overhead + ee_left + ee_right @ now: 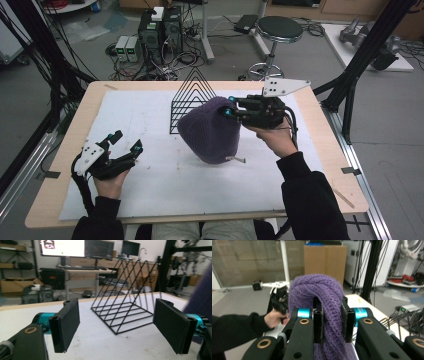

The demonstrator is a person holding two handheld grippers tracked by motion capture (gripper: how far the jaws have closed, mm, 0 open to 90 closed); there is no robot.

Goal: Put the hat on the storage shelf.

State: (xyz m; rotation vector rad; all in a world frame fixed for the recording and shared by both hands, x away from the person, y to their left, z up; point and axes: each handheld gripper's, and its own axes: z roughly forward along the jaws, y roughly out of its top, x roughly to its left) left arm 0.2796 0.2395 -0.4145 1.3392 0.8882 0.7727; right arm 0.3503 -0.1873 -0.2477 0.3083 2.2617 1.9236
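A purple knitted hat (210,131) hangs above the white mat, its lower end near the mat, with a small tag at its bottom right. My right gripper (229,113) is shut on the hat's top edge; the right gripper view has the purple knit (322,300) pinched between both pads. A black wire rack (192,97) with triangular dividers stands just behind the hat, and the left gripper view has the rack (125,302) ahead. My left gripper (127,142) rests open at the mat's left, pads (66,323) wide apart with nothing between them.
The white mat (150,175) covers most of the wooden table (80,130). Beyond the far edge stand a black stool (278,27), computer boxes (160,30) and cables on the floor. Black frame posts (370,45) rise at the right.
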